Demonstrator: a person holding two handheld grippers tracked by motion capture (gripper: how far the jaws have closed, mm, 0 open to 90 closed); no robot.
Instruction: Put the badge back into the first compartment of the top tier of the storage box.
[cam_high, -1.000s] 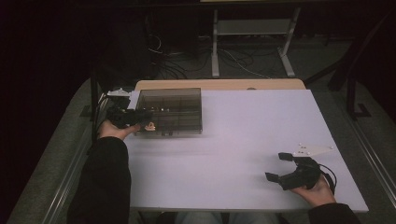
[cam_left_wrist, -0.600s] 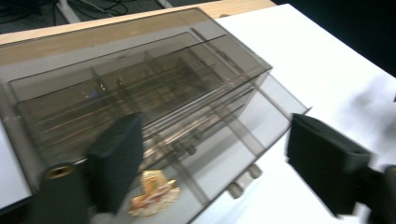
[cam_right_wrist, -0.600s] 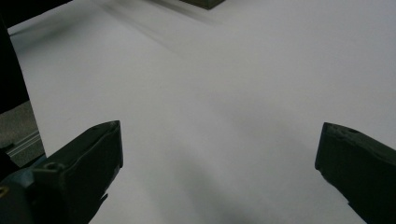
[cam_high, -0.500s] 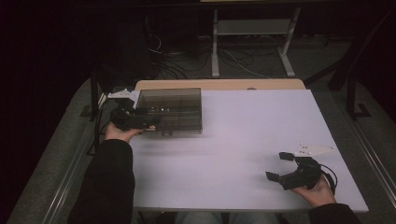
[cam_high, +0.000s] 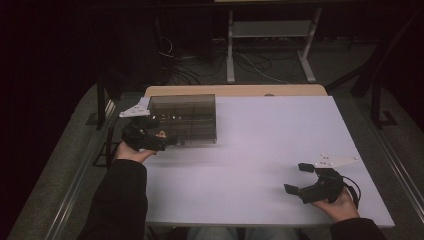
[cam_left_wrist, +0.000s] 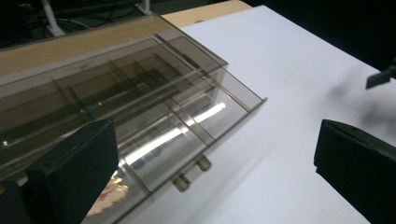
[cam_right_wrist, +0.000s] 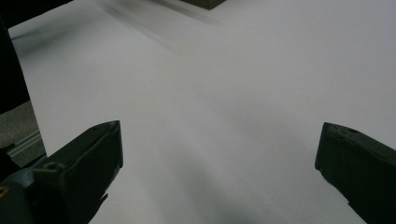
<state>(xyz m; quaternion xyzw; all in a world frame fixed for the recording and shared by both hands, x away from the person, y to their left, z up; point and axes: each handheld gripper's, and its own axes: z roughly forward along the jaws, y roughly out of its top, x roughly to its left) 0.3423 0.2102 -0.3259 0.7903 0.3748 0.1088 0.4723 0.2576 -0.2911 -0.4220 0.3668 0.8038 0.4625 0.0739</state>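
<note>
Your left gripper (cam_high: 165, 141) was at the left side of the white table (cam_high: 260, 150), just beside the near left corner of the smoky clear plastic box with many small compartments (cam_high: 184, 117). Its fingers (cam_left_wrist: 74, 163) had just been opening, and they stood wide apart with nothing between them. In the left gripper view the box lay behind the left finger and ran off to the left, while the right finger was over bare table. The box lid looked shut, though the dim light made that hard to tell. Two small hinge-like knobs (cam_left_wrist: 191, 172) stuck out from the box's near edge. Something pale and gold (cam_left_wrist: 109, 196) showed through the plastic in the nearest compartment, too blurry to name.

The box sat at the far left part of the table, close to the tan wooden strip (cam_high: 235, 90) along the far edge.

Your right gripper (cam_high: 303, 178) was well apart from the box, near the front right corner of the table. You held it in your hand (cam_high: 342, 205). Its fingers (cam_right_wrist: 88, 154) were wide apart too, with only bare white table between them. They pointed toward the left across the table.
</note>
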